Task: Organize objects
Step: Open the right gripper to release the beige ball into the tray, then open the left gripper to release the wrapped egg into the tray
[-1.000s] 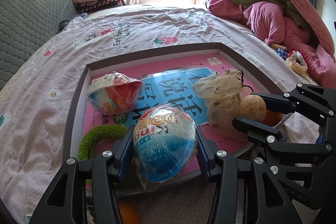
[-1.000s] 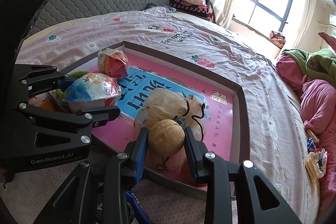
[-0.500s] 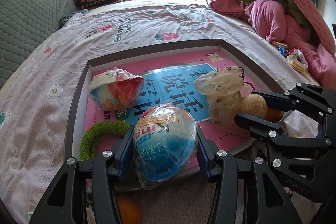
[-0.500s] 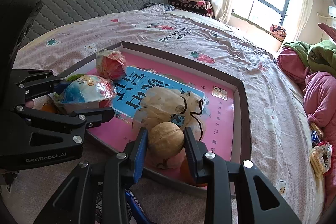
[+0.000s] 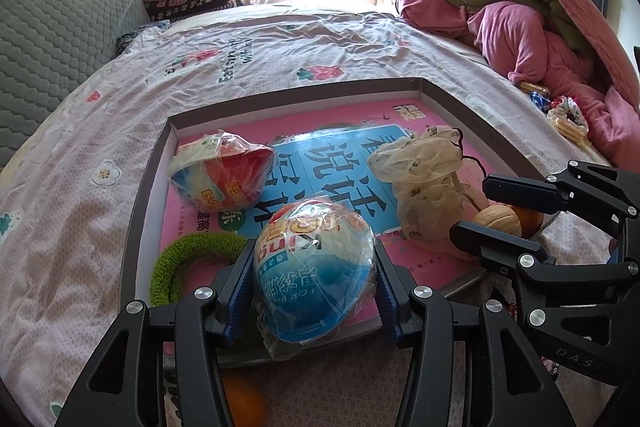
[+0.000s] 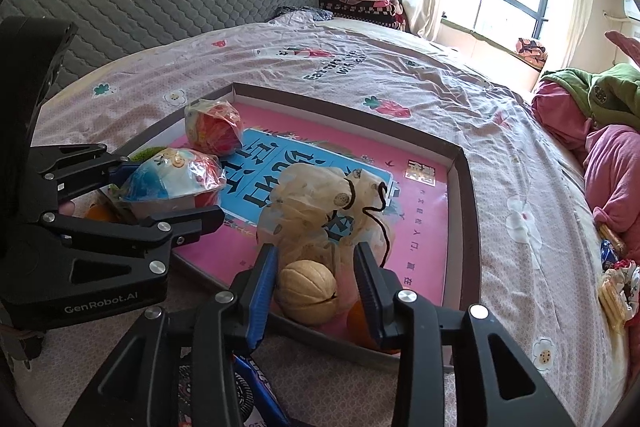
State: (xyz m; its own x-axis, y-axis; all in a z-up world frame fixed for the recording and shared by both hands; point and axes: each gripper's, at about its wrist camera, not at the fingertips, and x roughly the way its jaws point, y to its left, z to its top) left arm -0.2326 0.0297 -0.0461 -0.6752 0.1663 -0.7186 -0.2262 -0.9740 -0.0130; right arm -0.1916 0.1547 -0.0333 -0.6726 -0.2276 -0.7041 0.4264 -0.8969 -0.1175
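Observation:
My left gripper (image 5: 314,279) is shut on a blue wrapped toy egg (image 5: 312,267) at the near edge of a shallow box lid (image 5: 140,187) with a pink and blue print. It also shows in the right wrist view (image 6: 168,183). My right gripper (image 6: 316,267) is open, its fingers either side of a tan walnut-like ball (image 6: 307,291) that lies in the lid's near corner. The left finger is close to the ball; the right finger stands apart. A red wrapped egg (image 5: 222,175), a cream mesh pouch (image 5: 424,183) and a green ring (image 5: 188,263) lie in the lid.
The lid lies on a pink flowered bedsheet (image 5: 280,47). An orange fruit (image 6: 362,319) sits by the ball, another orange one (image 5: 244,403) below the left gripper. Pink and green bedding (image 5: 520,27) is piled at the right. Snack packets (image 6: 612,287) lie on the sheet.
My right gripper has opened and let go of the tan ball, which now rests in the lid. The left gripper still holds the blue egg, lowered slightly toward the lid.

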